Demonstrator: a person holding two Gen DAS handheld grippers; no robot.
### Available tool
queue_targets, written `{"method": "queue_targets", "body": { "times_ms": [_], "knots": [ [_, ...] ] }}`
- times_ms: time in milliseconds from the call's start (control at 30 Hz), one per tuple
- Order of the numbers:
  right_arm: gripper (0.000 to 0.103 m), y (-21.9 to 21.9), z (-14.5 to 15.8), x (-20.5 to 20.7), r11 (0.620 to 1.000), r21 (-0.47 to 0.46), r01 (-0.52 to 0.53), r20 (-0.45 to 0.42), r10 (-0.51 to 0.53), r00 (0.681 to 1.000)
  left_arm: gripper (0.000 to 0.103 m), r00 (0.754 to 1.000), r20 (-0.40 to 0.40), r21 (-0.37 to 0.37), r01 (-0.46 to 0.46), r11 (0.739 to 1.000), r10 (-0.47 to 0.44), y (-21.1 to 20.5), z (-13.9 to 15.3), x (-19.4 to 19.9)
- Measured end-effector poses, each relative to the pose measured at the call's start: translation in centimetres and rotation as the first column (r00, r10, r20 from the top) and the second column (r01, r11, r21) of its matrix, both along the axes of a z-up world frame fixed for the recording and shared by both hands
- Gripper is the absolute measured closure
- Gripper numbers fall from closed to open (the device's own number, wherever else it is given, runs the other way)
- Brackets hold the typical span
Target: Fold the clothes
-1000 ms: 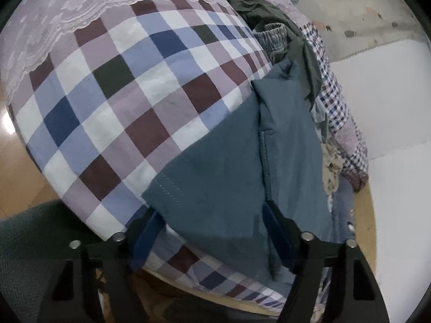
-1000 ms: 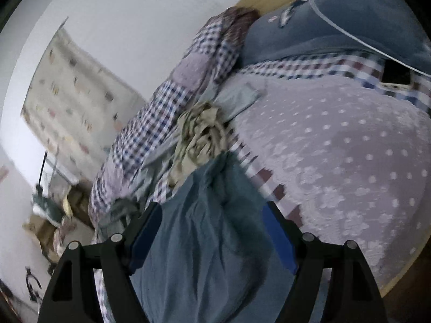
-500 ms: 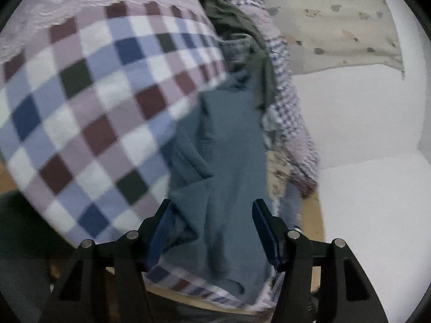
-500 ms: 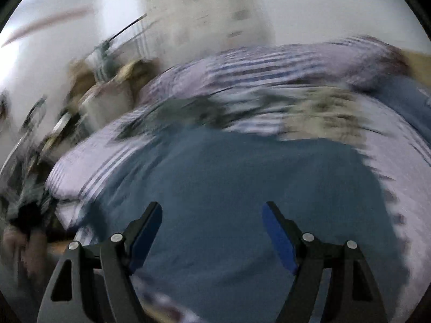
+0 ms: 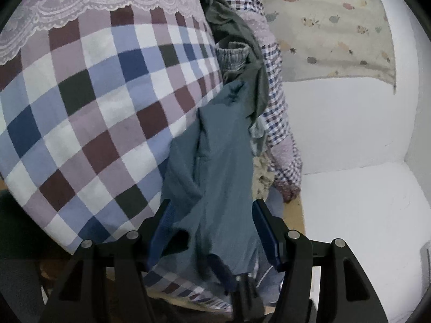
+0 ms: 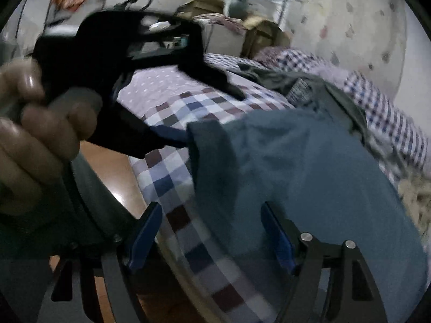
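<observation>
Left wrist view: your left claw [image 5: 212, 231] stands part-open with the blue-grey garment [image 5: 215, 167] bunched between its fingers and trailing ahead over the checked bedspread [image 5: 89, 102]; whether it is pinched is hidden by the folds, and no finished fold shows. Right wrist view: your right claw [image 6: 210, 231] is spread wide, empty, over the garment's [image 6: 309, 177] near edge, while ahead and to its left the left claw [image 6: 167, 137] appears to bite a corner, blur hiding the contact, so the folding looks barely begun.
</observation>
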State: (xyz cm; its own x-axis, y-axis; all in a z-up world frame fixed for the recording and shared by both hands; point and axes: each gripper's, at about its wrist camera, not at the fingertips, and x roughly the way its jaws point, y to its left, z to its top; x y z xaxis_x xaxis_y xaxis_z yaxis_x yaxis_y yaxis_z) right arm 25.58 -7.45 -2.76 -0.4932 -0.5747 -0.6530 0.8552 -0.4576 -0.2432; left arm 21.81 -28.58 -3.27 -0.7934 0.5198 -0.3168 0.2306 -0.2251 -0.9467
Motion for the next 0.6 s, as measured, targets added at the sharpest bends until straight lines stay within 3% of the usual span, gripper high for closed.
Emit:
{"method": "queue_targets", "body": {
  "times_ms": [133,200,267,333,367,600],
  "knots": [
    [0.031,-1.9,-0.8,0.3,1.000,0.021,-0.015,-0.071,0.016,0.997,0.040,1.000,-0.017,0.018,0.017,1.000,-0.017,-0.1,0.0,-0.3],
    [0.053,-2.7,-1.2,0.3,0.999,0.041,-0.009,-0.100,0.013,0.995,0.040,1.000,-0.016,0.017,0.023,1.000,-0.022,-0.1,-0.1,-0.4],
    [0.063,-3.6,-1.7,0.0,0.998,0.061,0.000,-0.109,0.007,0.994,0.040,1.000,-0.003,0.008,0.024,1.000,-0.023,-0.3,-0.2,-0.5],
    [0.082,-3.9,-2.0,-0.4,0.998,0.063,0.009,-0.100,-0.003,0.995,0.040,0.999,0.029,-0.009,0.020,1.000,-0.020,-0.4,-0.6,-0.4],
    [0.097,-3.9,-2.1,-0.6,0.998,0.064,0.017,-0.102,-0.010,0.995,0.040,0.999,0.043,-0.019,0.020,1.000,-0.019,-0.4,-0.7,-0.3],
    [0.099,-3.9,-0.7,-0.1,1.000,0.024,-0.011,-0.127,0.014,0.992,0.040,0.996,0.090,-0.087,0.036,0.996,-0.028,0.2,-1.0,-0.5]
  ]
}}
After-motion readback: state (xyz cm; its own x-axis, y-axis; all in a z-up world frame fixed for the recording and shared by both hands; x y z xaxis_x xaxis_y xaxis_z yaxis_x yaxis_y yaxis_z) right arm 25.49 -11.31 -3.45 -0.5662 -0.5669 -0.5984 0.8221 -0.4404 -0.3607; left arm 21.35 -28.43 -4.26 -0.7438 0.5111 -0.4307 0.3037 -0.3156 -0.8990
